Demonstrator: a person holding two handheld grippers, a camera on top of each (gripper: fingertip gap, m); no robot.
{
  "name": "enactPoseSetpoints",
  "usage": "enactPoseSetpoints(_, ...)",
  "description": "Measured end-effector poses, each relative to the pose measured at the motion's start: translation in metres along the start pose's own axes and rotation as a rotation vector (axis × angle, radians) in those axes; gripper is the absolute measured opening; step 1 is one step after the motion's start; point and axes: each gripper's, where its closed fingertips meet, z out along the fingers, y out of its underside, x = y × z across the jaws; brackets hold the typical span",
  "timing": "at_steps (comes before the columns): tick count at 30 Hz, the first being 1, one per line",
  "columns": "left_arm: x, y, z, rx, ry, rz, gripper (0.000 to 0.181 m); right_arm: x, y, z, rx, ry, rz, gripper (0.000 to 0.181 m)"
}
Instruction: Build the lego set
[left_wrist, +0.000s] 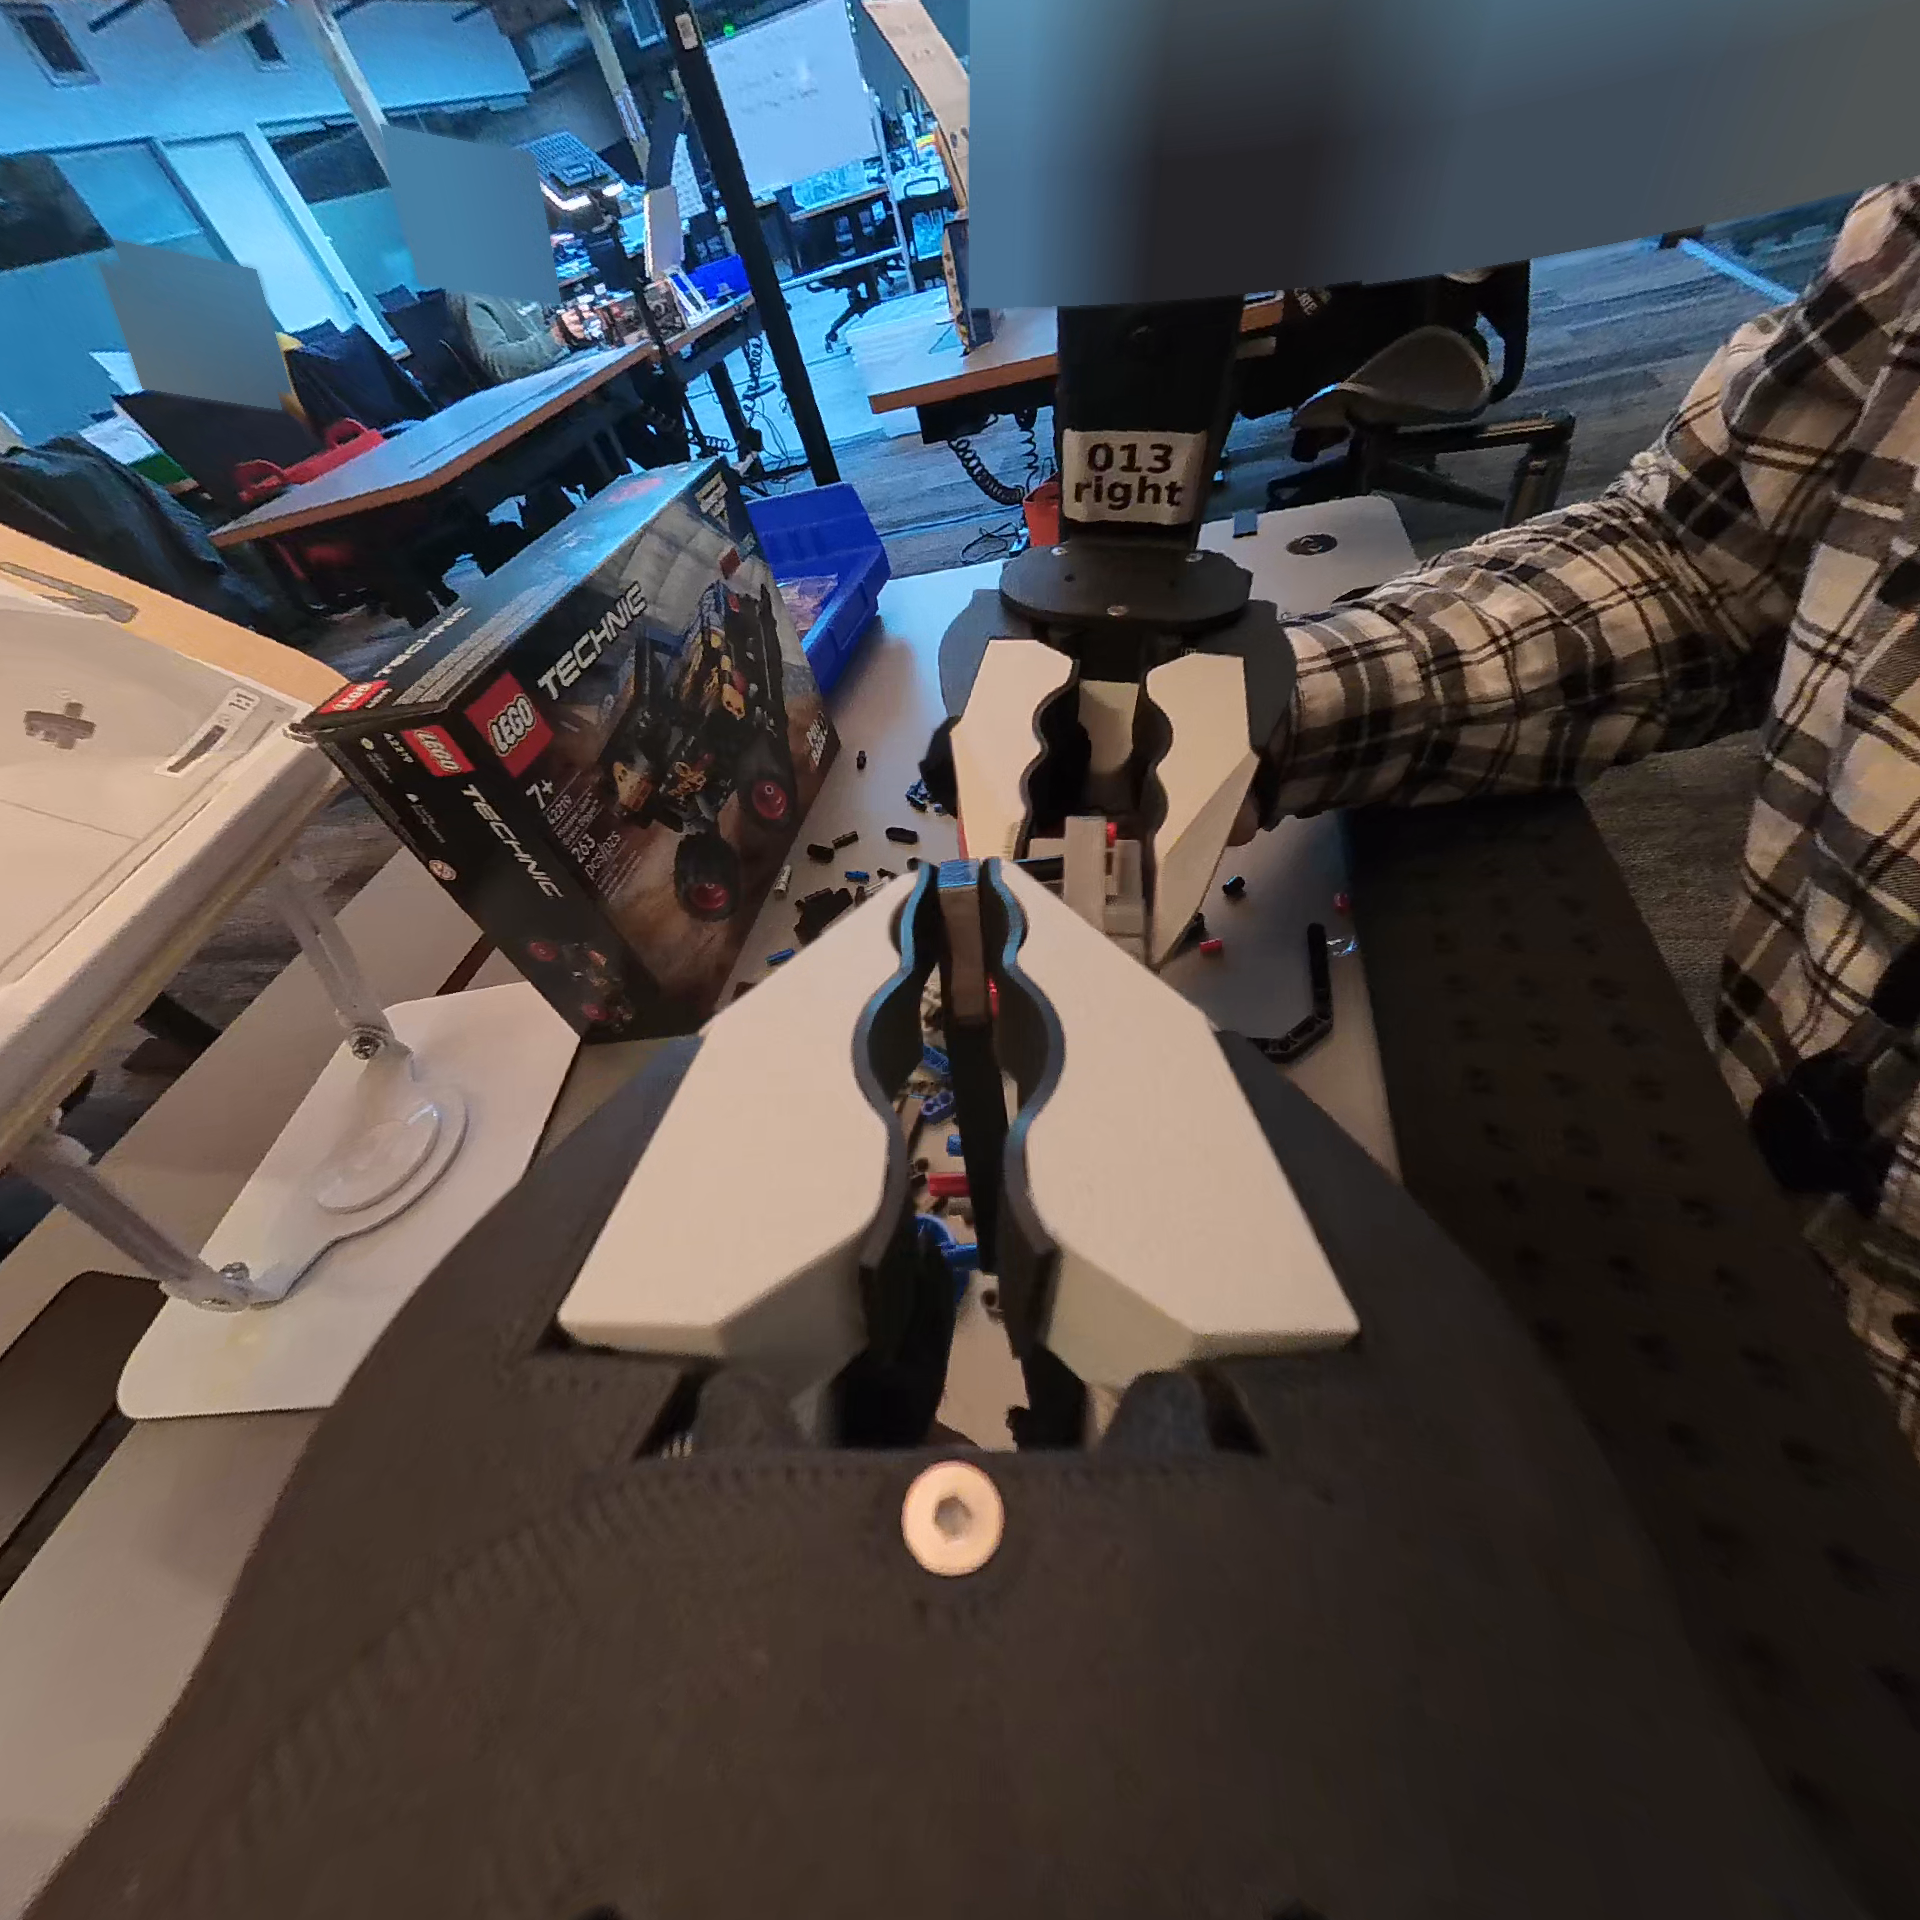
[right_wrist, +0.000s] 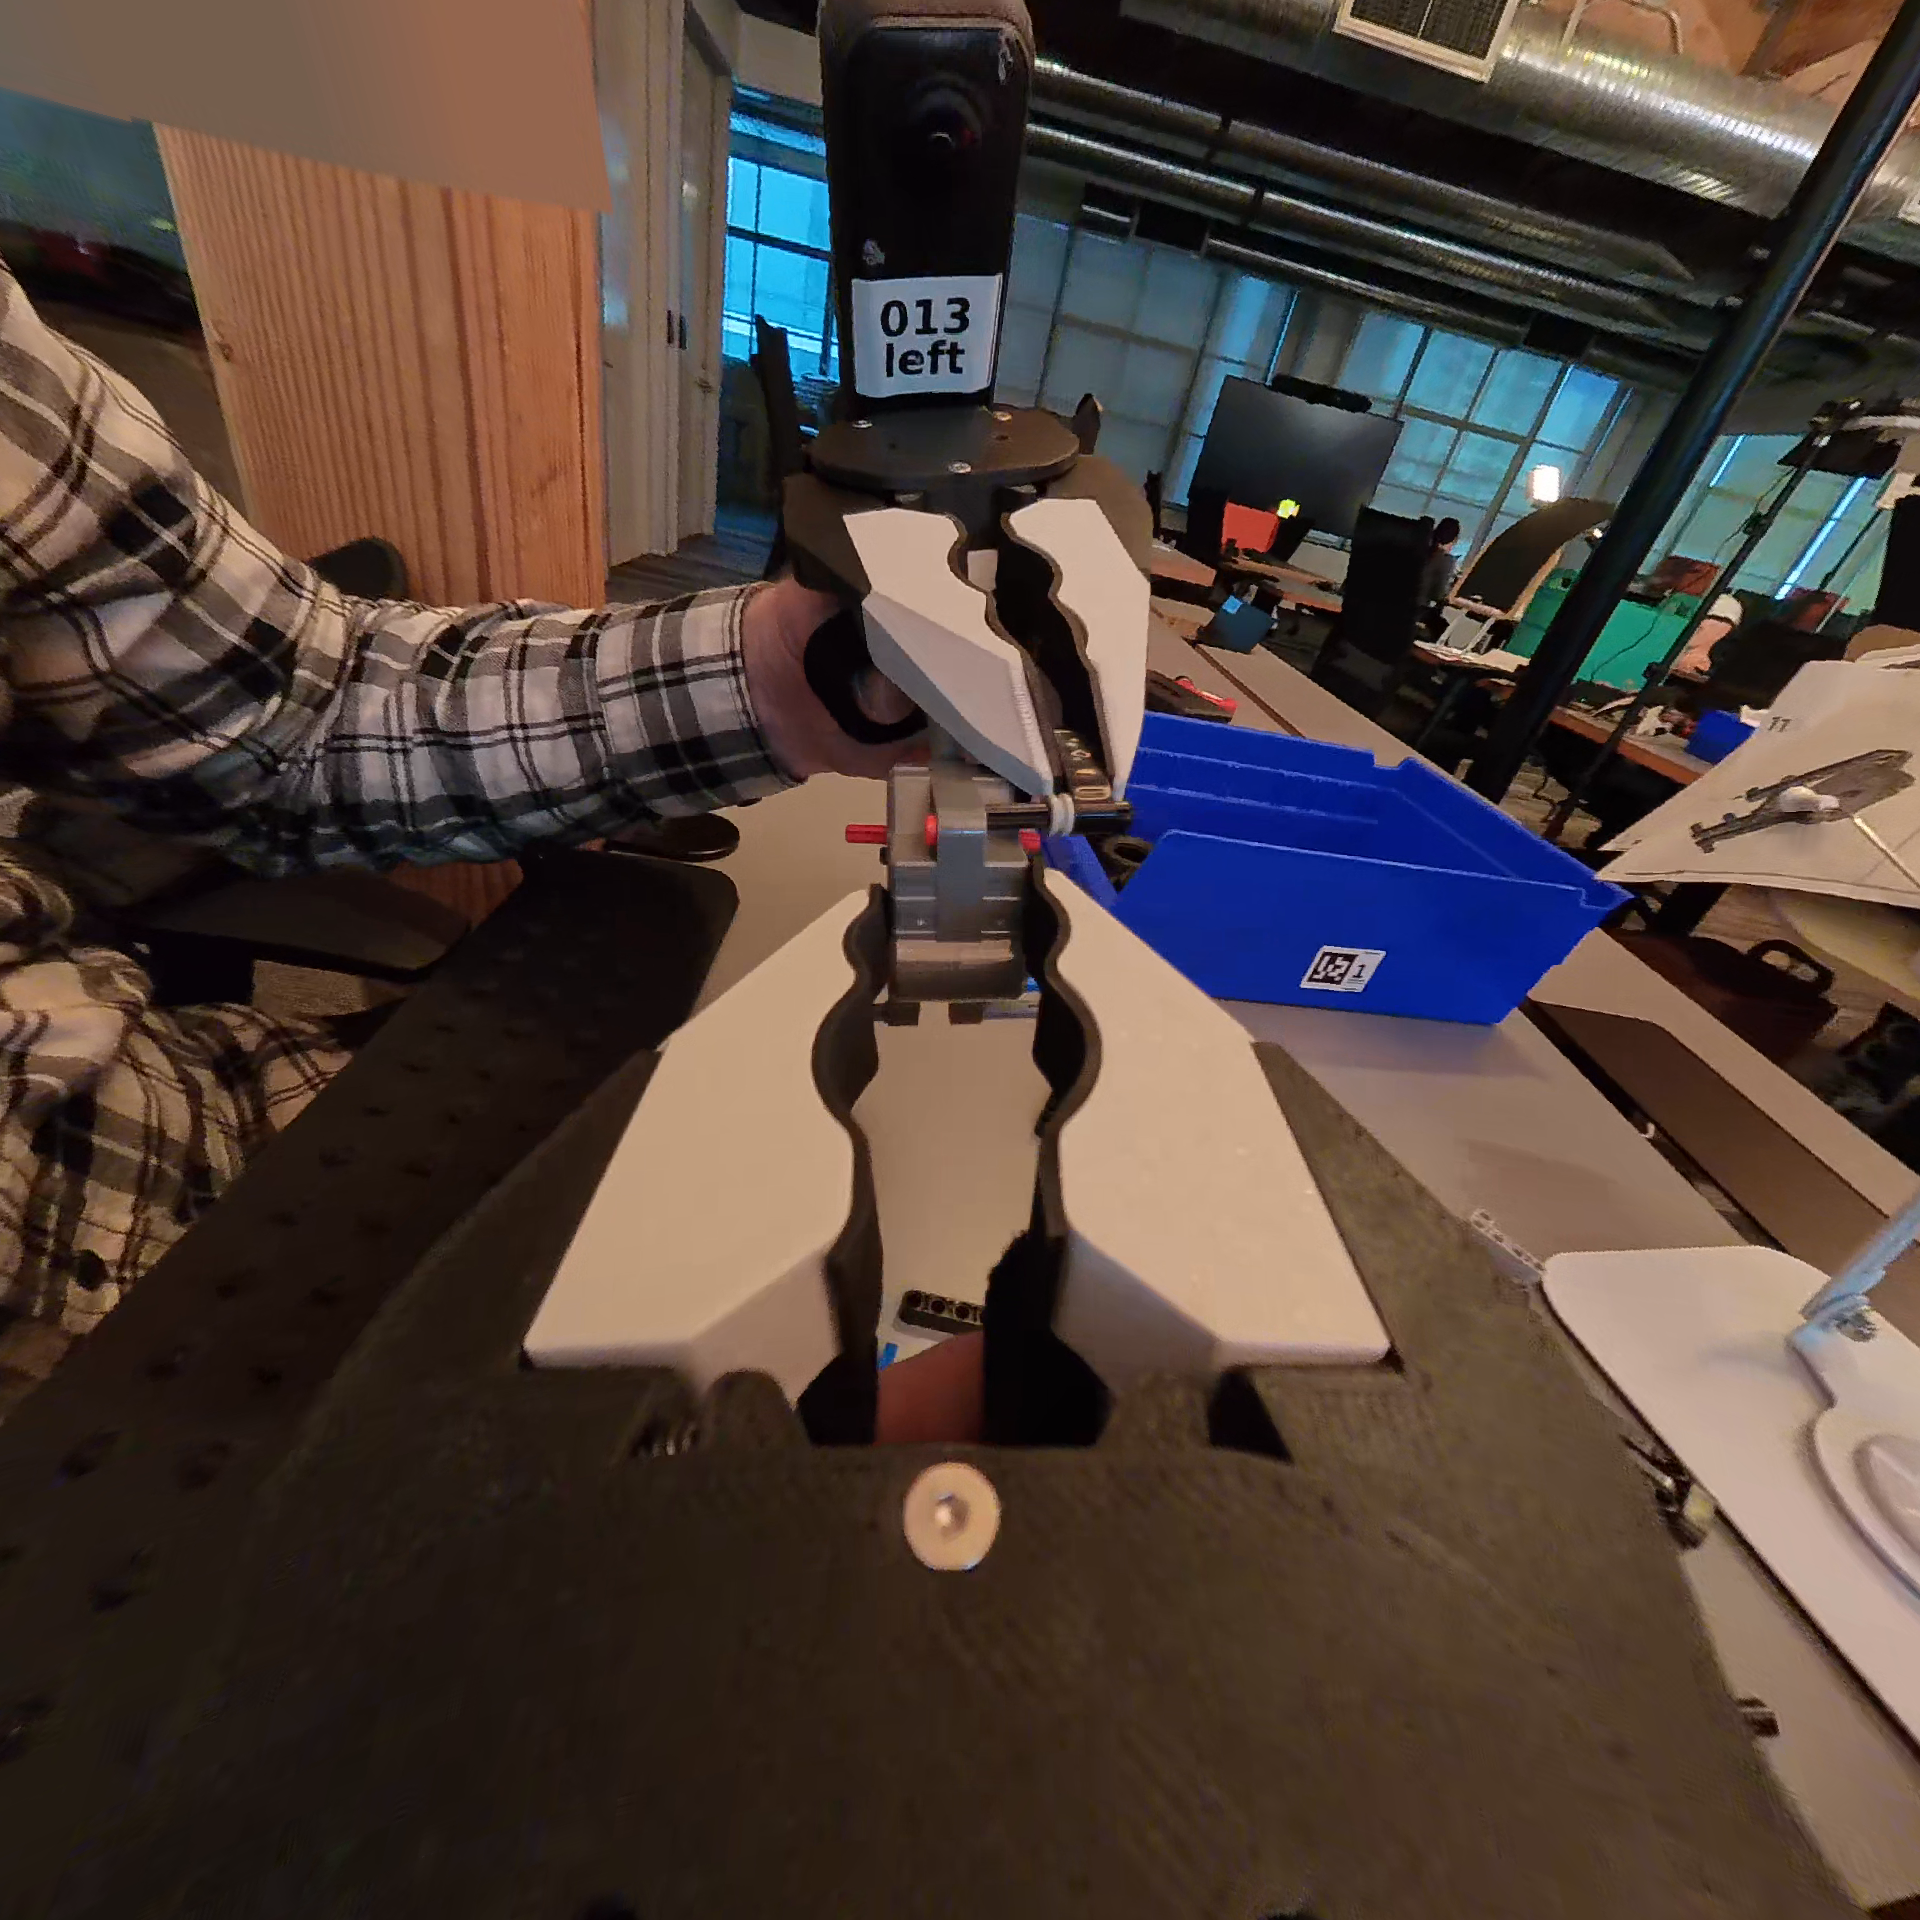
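Beside the blue plastic bin (right_wrist: 1340, 914) on the grey tabletop (right_wrist: 1455, 1122), both claws raised and meeting tip to tip. Right claw (right_wrist: 961, 914) closed partway on a grey blocky lego assembly (right_wrist: 951, 883) with red pins, held above the tabletop just left of the bin. Left claw (right_wrist: 1075, 779) nearly closed, pinching a thin black lego beam (left_wrist: 966, 956) whose end reaches a black axle on the assembly. Printed cardboard lego box (left_wrist: 613, 769) standing just in front of the bin (left_wrist: 821, 561). Loose small black, blue and red lego pieces (left_wrist: 831, 894) scattered between box and claws. Instruction booklet (right_wrist: 1808, 800) on a white stand beyond the bin.
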Motion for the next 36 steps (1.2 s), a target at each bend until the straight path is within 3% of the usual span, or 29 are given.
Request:
enactPoseSetpoints(12,0.008,0.002,-0.001,-0.004,0.105,-0.064,0.007,-0.005,0.003,0.002,-0.017,-0.047,0.041,0.023)
enactPoseSetpoints(14,0.010,0.000,-0.001,-0.006,0.116,-0.056,0.018,-0.003,0.004,0.003,-0.026,-0.031,0.033,0.024)
enactPoseSetpoints(15,0.018,-0.004,-0.002,0.002,0.163,-0.069,0.040,-0.001,0.006,0.003,-0.035,-0.017,0.029,0.024)
enactPoseSetpoints(16,0.021,-0.004,-0.001,-0.006,0.178,-0.075,0.045,0.002,0.008,0.002,-0.044,-0.006,0.027,0.024)
enactPoseSetpoints(17,0.023,0.000,0.003,-0.040,0.172,-0.058,0.043,0.003,0.009,0.002,-0.050,-0.001,0.021,0.024)
enactPoseSetpoints(18,0.019,0.005,0.007,-0.080,0.136,-0.039,0.028,0.002,0.010,0.002,-0.058,-0.002,0.011,0.024)
enactPoseSetpoints(21,0.019,0.009,0.013,-0.123,0.118,-0.022,0.022,0.000,0.012,0.004,-0.077,0.004,-0.021,0.024)
enactPoseSetpoints(23,0.013,0.006,0.014,-0.121,0.075,-0.015,0.028,0.002,0.009,0.002,-0.069,0.014,-0.030,0.023)
enactPoseSetpoints(26,0.004,0.008,0.011,-0.138,0.026,-0.026,0.054,0.004,0.007,0.001,-0.068,0.025,-0.041,0.023)
enactPoseSetpoints(30,0.012,0.009,0.011,-0.156,0.058,-0.014,0.034,0.003,0.009,0.002,-0.082,0.028,-0.058,0.023)
enactPoseSetpoints(36,0.012,0.008,0.013,-0.130,0.033,-0.004,0.032,0.004,0.008,0.001,-0.072,0.018,-0.022,0.023)
